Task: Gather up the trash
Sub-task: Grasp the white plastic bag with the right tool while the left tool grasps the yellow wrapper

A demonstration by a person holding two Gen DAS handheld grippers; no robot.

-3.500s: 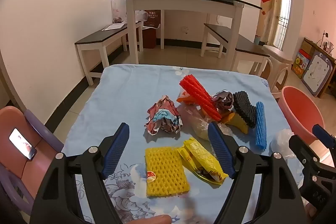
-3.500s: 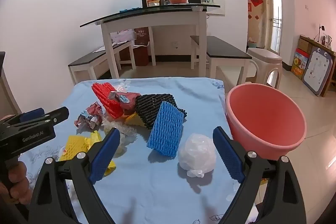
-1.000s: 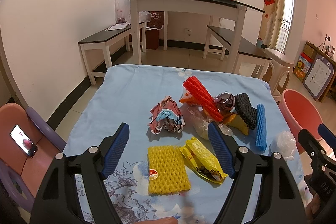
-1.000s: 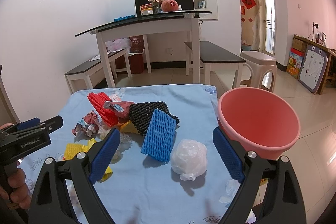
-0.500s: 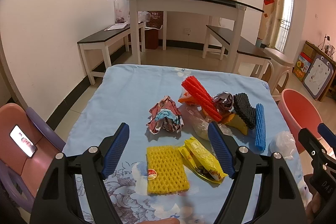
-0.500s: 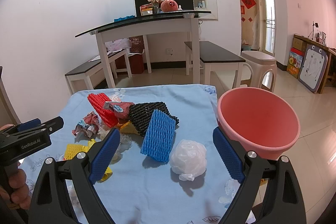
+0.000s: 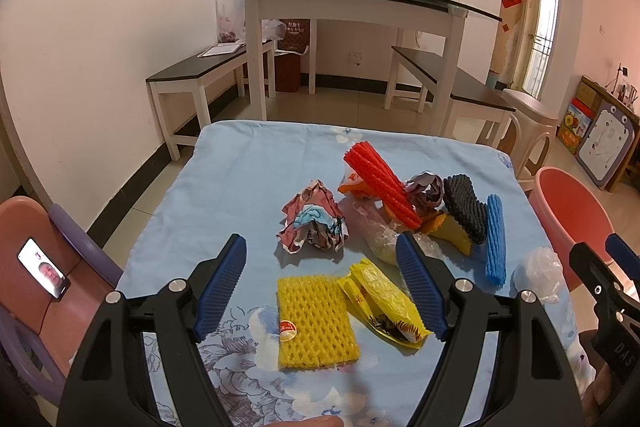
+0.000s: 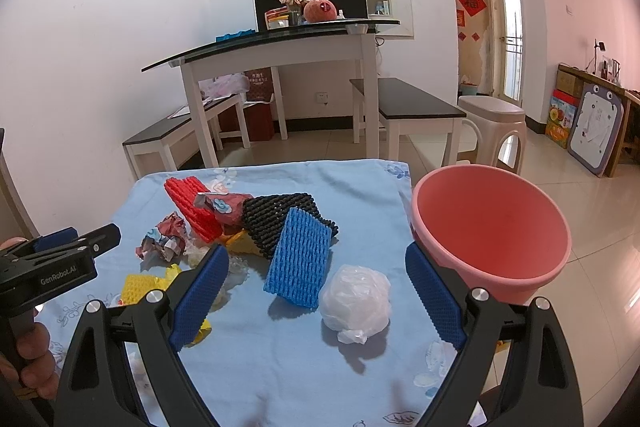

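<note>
Trash lies scattered on a table with a blue cloth. My left gripper is open, hovering over a yellow foam net and a yellow wrapper; a crumpled paper ball sits just beyond. My right gripper is open above a white plastic bag wad and a blue foam net. Red foam net, black foam net and clear plastic lie in the middle. A pink basin stands off the table's right edge.
A white glass-topped table with benches stands behind, and a beige stool at the right. A pink and purple chair holding a phone is left of the table. A hand holds the left gripper's handle.
Both grippers stay open; the views have shifted only slightly over the trash, and nothing on the table has moved.
</note>
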